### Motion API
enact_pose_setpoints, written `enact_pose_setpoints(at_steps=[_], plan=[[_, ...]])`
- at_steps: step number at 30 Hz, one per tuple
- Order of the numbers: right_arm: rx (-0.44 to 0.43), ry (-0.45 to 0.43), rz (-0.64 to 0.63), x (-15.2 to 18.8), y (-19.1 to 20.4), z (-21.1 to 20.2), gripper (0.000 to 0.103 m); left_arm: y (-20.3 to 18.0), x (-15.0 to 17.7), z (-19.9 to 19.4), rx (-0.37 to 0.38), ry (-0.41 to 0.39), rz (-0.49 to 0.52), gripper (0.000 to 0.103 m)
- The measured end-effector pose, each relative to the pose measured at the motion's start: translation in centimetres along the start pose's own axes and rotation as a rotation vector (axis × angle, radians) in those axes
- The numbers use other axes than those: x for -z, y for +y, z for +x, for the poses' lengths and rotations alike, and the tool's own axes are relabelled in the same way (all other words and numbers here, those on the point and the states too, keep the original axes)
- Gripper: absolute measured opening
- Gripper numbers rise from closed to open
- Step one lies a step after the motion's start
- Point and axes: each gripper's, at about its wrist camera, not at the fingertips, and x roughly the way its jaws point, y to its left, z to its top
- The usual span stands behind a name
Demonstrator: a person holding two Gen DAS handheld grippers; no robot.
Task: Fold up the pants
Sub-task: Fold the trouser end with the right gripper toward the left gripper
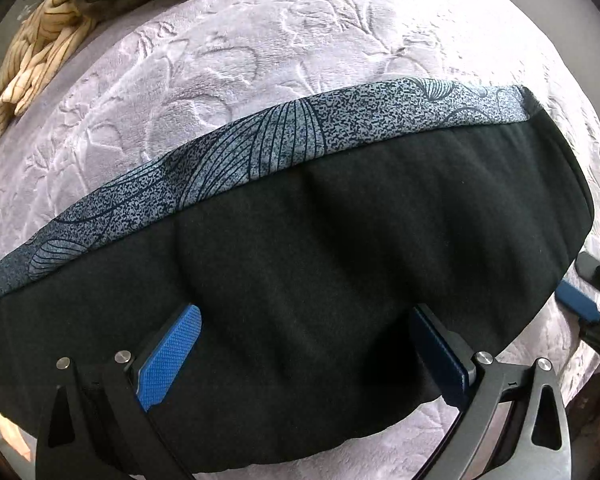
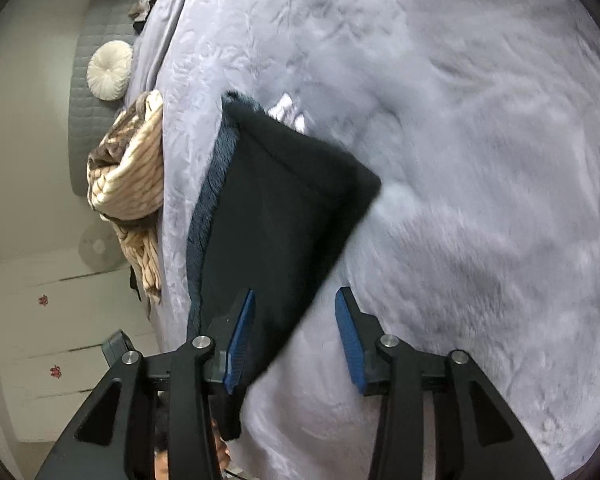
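1. The pants [image 1: 300,240] lie folded on the bed's lilac blanket [image 1: 260,52], black inner side up, a patterned grey strip along the far edge.
2. The left gripper [image 1: 306,344] hovers over the black fabric, jaws wide apart.
3. The right gripper [image 2: 296,332] sits at the pants' end, jaws apart, gripping nothing.
4. A striped cream throw [image 2: 128,168] lies bunched beside the blanket.

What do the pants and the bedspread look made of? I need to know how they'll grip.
Pants: soft matte black knit, likely fleece or jersey, with no sheen and rounded folds; the patterned band looks like smoother printed fabric. Bedspread: lilac plush, probably embossed velvet-type fleece, with raised leaf relief and a slight sheen. Both look yielding.
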Motion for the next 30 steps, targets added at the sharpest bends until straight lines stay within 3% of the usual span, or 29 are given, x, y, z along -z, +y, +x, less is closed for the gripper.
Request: enact_pose_setpoints(at_steps=[4, 13, 15, 16, 17, 20, 23, 26, 28, 30], plan=[[0.023, 0.002, -0.024, -0.3, 0.3, 1.2, 0.045, 0.5, -0.1, -0.3, 0.001, -0.009, 0.004, 0.103], [-0.090, -0.066, -0.082, -2.5, 2.1, 5.0, 0.049, 2.1, -0.2, 0.3, 0.013, -0.023, -0.004, 0.103], [-0.114, -0.066, -0.057, -2.7, 2.1, 5.0, 0.043, 2.6, -0.4, -1.0, -0.011, -0.054, -0.026, 0.101], [-0.126, -0.074, -0.061, -2.6, 2.4, 4.5, 0.022, 3.0, -0.5, -2.0, -0.027, -0.097, -0.045, 0.098], [-0.143, -0.082, -0.074, -2.6, 2.7, 3.9, 0.014, 3.5, -0.7, -3.0, -0.032, -0.142, -0.064, 0.098], [-0.172, -0.087, -0.150, -1.8, 4.5, 2.5, 0.014, 4.6, -1.8, -4.3, -0.065, -0.221, -0.099, 0.098], [-0.176, -0.098, -0.223, -0.9, 6.5, 1.7, 0.014, 4.7, -2.9, -2.1, -0.108, -0.198, -0.105, 0.098], [-0.150, -0.106, -0.290, -0.1, 8.4, 1.5, 0.014, 3.5, -3.2, 2.2, -0.121, -0.124, -0.079, 0.100], [-0.086, -0.099, -0.364, 0.8, 10.1, 2.1, 0.014, 3.3, -3.1, 1.9, -0.139, -0.139, -0.065, 0.099], [-0.059, -0.115, -0.415, 1.4, 11.5, 1.7, 0.014, 4.2, -2.9, 0.8, -0.093, -0.133, -0.086, 0.099]])
